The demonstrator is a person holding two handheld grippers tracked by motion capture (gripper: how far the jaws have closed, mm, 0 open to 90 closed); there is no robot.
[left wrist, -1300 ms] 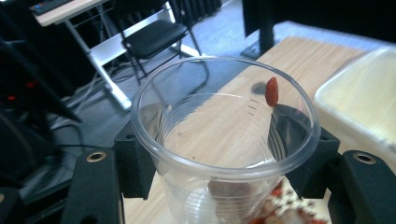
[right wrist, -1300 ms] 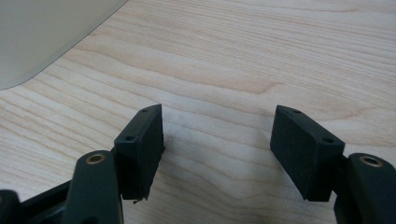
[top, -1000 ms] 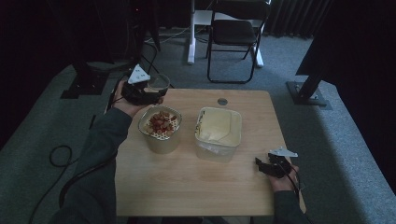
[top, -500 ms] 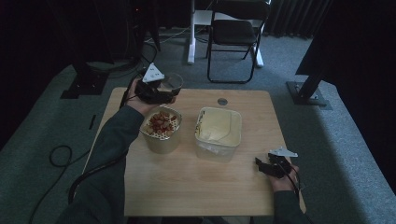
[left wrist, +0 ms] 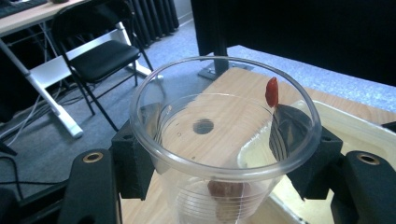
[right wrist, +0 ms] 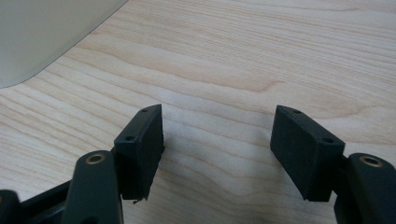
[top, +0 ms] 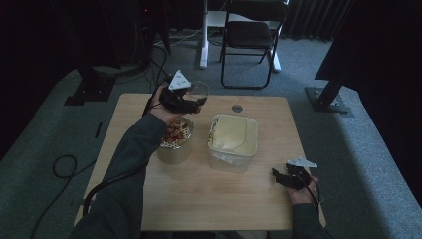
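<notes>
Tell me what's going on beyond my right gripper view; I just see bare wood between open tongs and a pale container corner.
Observer: The left tongs are clamped on a clear plastic cup, held above the table's far edge.
Operator: Anything in the cup?
Observer: One red piece sticks to the inner wall near the rim, and a reddish bit lies at the bottom.
Operator: What's on the table?
Observer: A metal pot of red and pale bits stands beside a cream tub; your right tongs rest near the front right corner.
</notes>
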